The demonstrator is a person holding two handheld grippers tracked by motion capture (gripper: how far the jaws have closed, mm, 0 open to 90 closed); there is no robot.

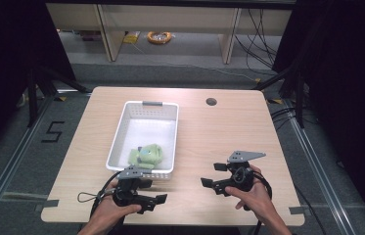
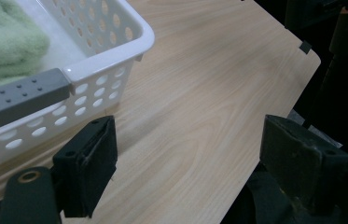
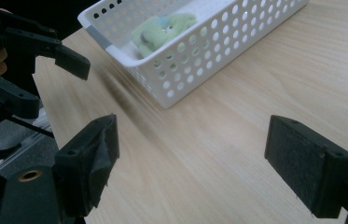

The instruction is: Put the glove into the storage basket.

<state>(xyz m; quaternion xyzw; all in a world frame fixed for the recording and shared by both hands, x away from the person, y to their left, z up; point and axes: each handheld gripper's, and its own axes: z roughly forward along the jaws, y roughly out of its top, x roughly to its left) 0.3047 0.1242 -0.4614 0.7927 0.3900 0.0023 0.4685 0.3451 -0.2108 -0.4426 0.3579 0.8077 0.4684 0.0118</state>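
Overhead plus two close views share basket (image 1: 143, 128).

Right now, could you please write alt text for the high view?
A white perforated basket holding a green plush toy sits on a wooden table. Nearer the camera, a person's hands hold the left gripper and right gripper, jaws open and empty.
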